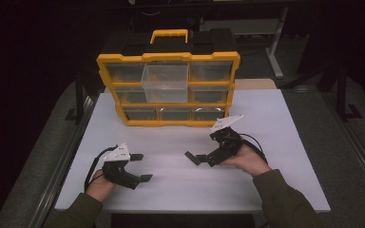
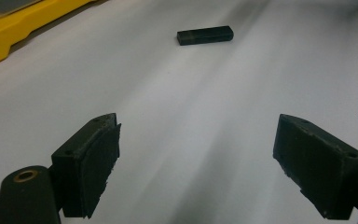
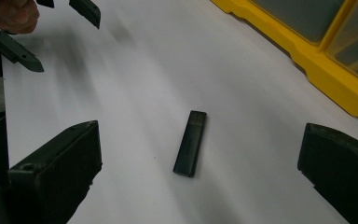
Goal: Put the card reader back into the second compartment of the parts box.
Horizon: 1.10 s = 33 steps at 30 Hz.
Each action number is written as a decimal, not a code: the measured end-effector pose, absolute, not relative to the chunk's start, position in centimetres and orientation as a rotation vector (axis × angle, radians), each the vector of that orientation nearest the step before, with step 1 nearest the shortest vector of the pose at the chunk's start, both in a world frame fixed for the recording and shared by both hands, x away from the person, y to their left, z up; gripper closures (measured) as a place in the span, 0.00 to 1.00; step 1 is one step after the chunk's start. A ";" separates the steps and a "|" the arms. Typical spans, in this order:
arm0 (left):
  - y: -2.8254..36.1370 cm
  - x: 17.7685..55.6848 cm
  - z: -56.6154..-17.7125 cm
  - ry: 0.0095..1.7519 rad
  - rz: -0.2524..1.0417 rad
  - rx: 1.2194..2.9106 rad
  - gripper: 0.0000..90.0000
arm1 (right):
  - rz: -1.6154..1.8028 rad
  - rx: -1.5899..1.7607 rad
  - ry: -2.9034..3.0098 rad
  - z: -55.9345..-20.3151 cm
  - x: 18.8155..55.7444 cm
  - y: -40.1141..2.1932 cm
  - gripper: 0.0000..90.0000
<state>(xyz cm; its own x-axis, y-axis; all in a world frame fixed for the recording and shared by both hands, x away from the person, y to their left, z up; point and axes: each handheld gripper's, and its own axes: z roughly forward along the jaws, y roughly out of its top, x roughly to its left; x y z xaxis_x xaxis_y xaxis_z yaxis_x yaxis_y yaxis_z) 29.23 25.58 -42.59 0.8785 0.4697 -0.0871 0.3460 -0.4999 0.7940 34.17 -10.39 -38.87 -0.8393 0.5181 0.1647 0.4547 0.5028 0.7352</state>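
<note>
A small black stick [image 3: 189, 143], shaped like a flash drive, lies flat on the white table [image 1: 171, 190]. My right gripper [image 3: 200, 137] is open, its jaws spread wide on either side of the stick and not touching it. In the high view the right gripper [image 1: 198, 156] points left from the person's right hand. My left gripper [image 1: 142, 166] is open near the front left with nothing between its jaws. From the left gripper [image 2: 198, 140] view the stick [image 2: 205, 35] lies well ahead on bare table. The left gripper [image 3: 58, 35] also appears far off in the right gripper view.
A yellow parts organizer [image 1: 168, 90] with clear drawers stands at the back of the table. Its top middle drawer [image 1: 165, 83] is pulled out. The organizer's yellow base [image 3: 307, 51] runs along the right of the right gripper view.
</note>
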 end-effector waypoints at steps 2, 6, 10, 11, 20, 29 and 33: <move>25.6 29.2 -42.6 0.586 0.175 2.143 0.16 | 1.265 0.855 2.657 -38.8 34.3 -10.2 0.00; 25.6 29.2 -42.6 0.585 0.174 2.143 0.16 | 1.264 0.852 2.661 -38.8 34.4 -9.9 0.00; 25.5 29.2 -42.6 0.584 0.175 2.144 0.16 | 1.266 0.846 2.667 -38.7 34.6 -9.7 0.00; 25.5 29.2 -42.6 0.583 0.174 2.144 0.16 | 1.264 0.841 2.667 -38.6 34.7 -9.6 0.00; 25.6 29.2 -42.6 0.585 0.172 2.142 0.16 | 1.252 0.832 2.677 -38.3 35.3 -9.0 0.00; 25.5 29.2 -42.6 0.581 0.171 2.143 0.16 | 1.247 0.830 2.676 -37.9 35.8 -8.4 0.00; 25.5 29.2 -42.6 0.580 0.173 2.143 0.16 | 1.256 0.832 2.671 -37.7 36.1 -8.3 0.00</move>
<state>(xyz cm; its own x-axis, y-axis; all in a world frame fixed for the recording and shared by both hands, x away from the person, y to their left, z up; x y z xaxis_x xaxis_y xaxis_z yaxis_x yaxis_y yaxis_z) 29.21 25.51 -42.60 0.8811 0.4650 -0.0859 0.3419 -0.5009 0.7951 36.11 -8.29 -37.70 -0.8501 0.5029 0.1566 0.4413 0.5179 0.7328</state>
